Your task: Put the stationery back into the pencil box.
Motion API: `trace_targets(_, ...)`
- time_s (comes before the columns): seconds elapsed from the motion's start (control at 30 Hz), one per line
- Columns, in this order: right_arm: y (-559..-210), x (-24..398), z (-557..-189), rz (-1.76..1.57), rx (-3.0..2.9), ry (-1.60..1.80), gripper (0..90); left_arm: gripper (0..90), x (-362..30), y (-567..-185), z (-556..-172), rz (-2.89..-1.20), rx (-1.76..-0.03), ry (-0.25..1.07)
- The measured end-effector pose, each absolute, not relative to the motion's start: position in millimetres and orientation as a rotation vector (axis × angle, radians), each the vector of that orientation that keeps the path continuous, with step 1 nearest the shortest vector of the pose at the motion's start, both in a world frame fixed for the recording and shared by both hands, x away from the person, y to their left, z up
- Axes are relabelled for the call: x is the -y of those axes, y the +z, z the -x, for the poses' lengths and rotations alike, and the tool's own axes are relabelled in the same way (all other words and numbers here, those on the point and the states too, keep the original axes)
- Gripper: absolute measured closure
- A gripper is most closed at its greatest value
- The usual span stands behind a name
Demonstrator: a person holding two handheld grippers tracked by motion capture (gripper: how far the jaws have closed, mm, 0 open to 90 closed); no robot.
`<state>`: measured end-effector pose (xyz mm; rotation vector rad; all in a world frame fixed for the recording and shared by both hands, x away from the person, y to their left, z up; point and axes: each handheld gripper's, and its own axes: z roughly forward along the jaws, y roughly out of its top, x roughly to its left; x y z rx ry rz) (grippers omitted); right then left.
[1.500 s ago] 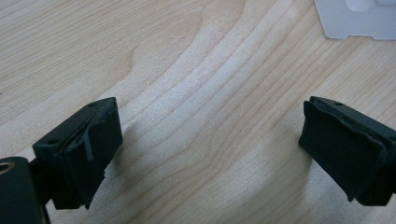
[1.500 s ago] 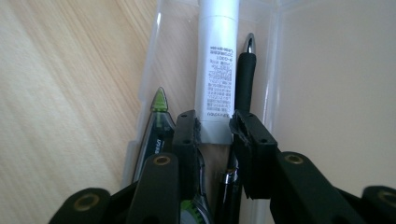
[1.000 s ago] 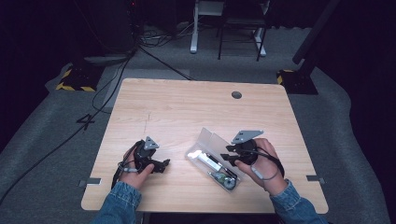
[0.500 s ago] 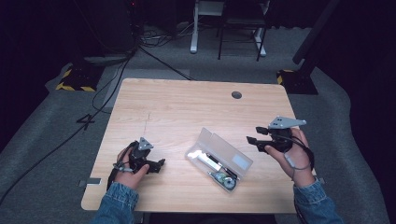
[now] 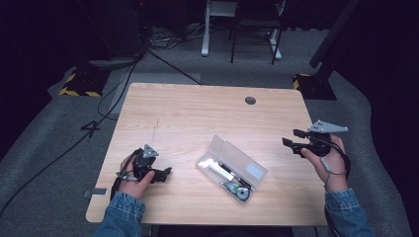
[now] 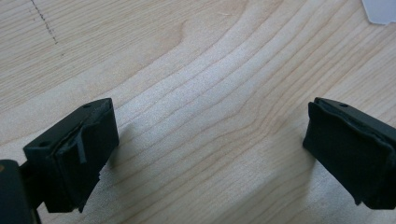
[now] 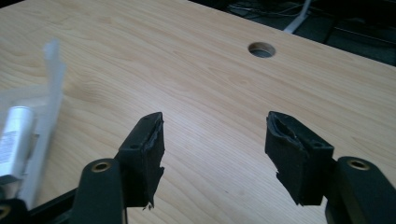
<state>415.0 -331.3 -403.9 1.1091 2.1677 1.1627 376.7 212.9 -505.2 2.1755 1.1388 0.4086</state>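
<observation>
High view: clear plastic hinged case (image 5: 232, 169), lid open, lies mid-table on the light wooden table (image 5: 197, 113); left gripper (image 5: 163, 172) rests nearby, right gripper (image 5: 290, 138) hovers well apart.
Left gripper view: jaws wide, empty, low over the wood, likely parked.
Right gripper view: jaws wide, empty; white tube (image 7: 14, 135) inside case, accessible.

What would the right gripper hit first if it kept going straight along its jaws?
Probably just bare tabletop. The right gripper is open, jaws angled down at wood, the cable hole farther ahead. The clear plastic case sits off to the side, though depth is hard to judge.
</observation>
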Motion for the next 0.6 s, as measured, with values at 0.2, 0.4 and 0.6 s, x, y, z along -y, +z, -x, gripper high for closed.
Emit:
trace_targets(0.2, -422.7, 354.4, -419.7, -1.181, -2.128, 1.124, 38.4, 0.4, -212.7, -505.9, -379.5, -2.17, -1.15, 0.409)
trace_targets(0.4, -448.2, 369.3, -424.2, -1.22, -2.117, 1.087, 37.3, 0.2, -212.1, -506.4, -383.7, -2.16, -1.161, 0.41)
trace_targets(0.6, -478.5, 374.3, -429.7, -1.229, -2.155, 1.039, 35.2, 0.2, -210.7, -506.3, -388.5, -2.16, -1.161, 0.418)
